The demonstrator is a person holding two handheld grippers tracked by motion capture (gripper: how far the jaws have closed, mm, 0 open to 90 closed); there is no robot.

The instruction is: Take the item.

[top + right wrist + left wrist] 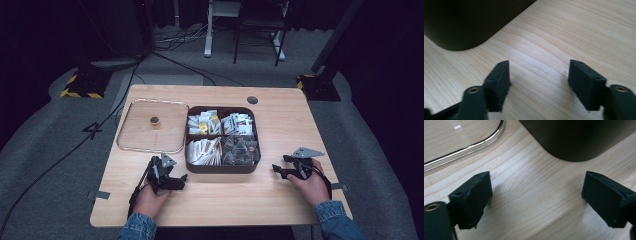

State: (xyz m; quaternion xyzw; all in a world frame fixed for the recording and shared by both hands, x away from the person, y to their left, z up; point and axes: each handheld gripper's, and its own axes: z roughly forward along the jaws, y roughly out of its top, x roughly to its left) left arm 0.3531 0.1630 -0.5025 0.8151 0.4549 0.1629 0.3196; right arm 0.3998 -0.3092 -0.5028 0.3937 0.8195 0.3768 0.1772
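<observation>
Four-compartment dark box point(222, 167) at table point(280, 200) centre, packets inside, print unreadable; clear lid point(135, 135) left of it. Left gripper point(536, 195) view: jaws wide, box corner ahead. Right gripper point(539, 82) view: jaws wide, empty.

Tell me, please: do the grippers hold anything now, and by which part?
Nothing is held. The left gripper and the right gripper are open, with bare table between their fingers.

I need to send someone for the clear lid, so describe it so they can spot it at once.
On the wooden table, look just left of the dark box of packets. The clear lid lies flat there, a see-through rounded square with a small brass-coloured knob at its middle.
</observation>
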